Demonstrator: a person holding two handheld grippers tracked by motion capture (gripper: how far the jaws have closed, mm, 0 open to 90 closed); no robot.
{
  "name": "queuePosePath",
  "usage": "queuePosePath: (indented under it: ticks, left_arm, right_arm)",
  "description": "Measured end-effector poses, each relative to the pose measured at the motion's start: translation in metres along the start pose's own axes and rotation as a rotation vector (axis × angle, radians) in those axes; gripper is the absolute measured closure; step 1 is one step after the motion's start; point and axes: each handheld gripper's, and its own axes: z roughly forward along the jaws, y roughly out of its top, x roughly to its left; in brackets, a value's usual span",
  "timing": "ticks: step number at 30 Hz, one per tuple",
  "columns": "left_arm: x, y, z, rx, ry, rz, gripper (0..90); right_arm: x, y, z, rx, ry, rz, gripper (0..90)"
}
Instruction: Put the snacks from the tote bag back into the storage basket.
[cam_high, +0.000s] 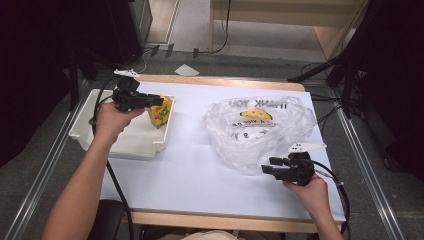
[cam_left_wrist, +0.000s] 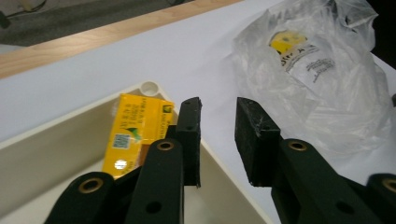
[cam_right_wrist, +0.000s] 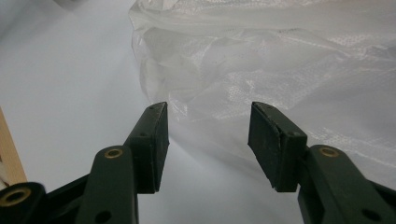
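Hovering over the near-right corner of the white bin (cam_high: 122, 142), the left gripper (cam_high: 159, 101) sits at a yellow carton (cam_high: 161, 112) that leans against the bin's right wall, tilted. In the left gripper view the carton (cam_left_wrist: 135, 133) lies beside and behind the left jaw, not between the two; the jaws stand a little apart with only air in the gap, nothing pinched. From above, the tips overlap the carton, so contact cannot be told. The clear plastic bag (cam_high: 260, 130), printed with black letters and a yellow logo, lies crumpled on the white table (cam_high: 190, 170), well right of the bin. The right gripper (cam_high: 265, 169) rests at the bag's near edge, farther right of the bin. Its fingers (cam_right_wrist: 152, 144) are spread wide, empty, aimed at the bag (cam_right_wrist: 280, 70) just ahead, not touching.
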Motion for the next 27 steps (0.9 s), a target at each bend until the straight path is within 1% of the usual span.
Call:
queuePosePath:
  ticks: [1, 2, 3, 4, 6, 7, 8, 9, 11, 13, 16, 18, 23, 25, 27]
  left_arm:
    - [-0.001, -0.001, 0.001, 0.007, 0.005, 0.000, 76.0]
    - [-0.002, -0.002, 0.003, 0.007, -0.002, -0.003, 77.2]
    - [-0.003, -0.003, 0.003, 0.004, -0.010, -0.007, 80.8]
    - [-0.004, -0.004, 0.004, 0.004, -0.010, -0.015, 82.4]
    - [-0.007, -0.005, 0.006, 0.022, -0.002, -0.015, 85.5]
    - [-0.008, -0.007, 0.005, 0.017, 0.011, -0.014, 88.2]
    - [-0.009, -0.008, 0.005, 0.014, 0.003, -0.024, 90.0]
    - [-0.009, -0.009, 0.005, 0.018, -0.007, -0.029, 90.0]
    - [-0.011, -0.012, 0.006, 0.023, -0.002, -0.029, 90.0]
    - [-0.011, -0.015, 0.007, 0.015, -0.009, -0.030, 90.0]
    - [-0.011, -0.022, 0.008, 0.015, 0.004, -0.036, 90.0]
    - [-0.009, -0.026, 0.010, 0.011, -0.006, -0.044, 90.0]
    - [-0.005, -0.033, 0.016, 0.035, 0.023, -0.044, 90.0]
    - [-0.002, -0.036, 0.016, 0.036, 0.028, -0.051, 90.0]
    - [-0.001, -0.038, 0.016, 0.022, 0.028, -0.057, 90.0]
  right_arm:
    - [0.000, 0.000, 0.000, -0.001, 0.001, -0.001, 49.0]
    - [0.000, 0.000, 0.000, -0.003, 0.003, -0.003, 49.1]
    - [0.000, 0.000, 0.000, -0.002, 0.004, -0.003, 49.1]
    - [0.000, 0.000, 0.000, -0.001, 0.004, -0.005, 49.1]
    - [0.001, 0.000, 0.001, 0.002, 0.003, -0.002, 49.1]
    - [0.001, 0.000, 0.001, 0.002, 0.003, -0.003, 49.2]
    - [0.001, 0.001, 0.001, 0.001, 0.003, -0.002, 49.2]
    - [0.000, 0.001, 0.001, 0.000, 0.003, -0.001, 49.2]
    - [0.000, 0.001, 0.001, -0.001, 0.004, -0.004, 49.5]
    - [0.000, 0.001, 0.001, 0.001, 0.006, -0.005, 50.1]
    - [0.001, 0.001, 0.002, -0.002, 0.008, -0.008, 50.4]
    - [0.001, 0.001, 0.002, 0.003, 0.005, -0.007, 50.2]
    - [0.001, 0.001, 0.002, 0.003, 0.011, -0.007, 50.2]
    - [0.001, 0.001, 0.003, 0.006, 0.010, -0.008, 50.2]
    - [0.001, 0.001, 0.003, 0.007, 0.010, -0.008, 50.2]
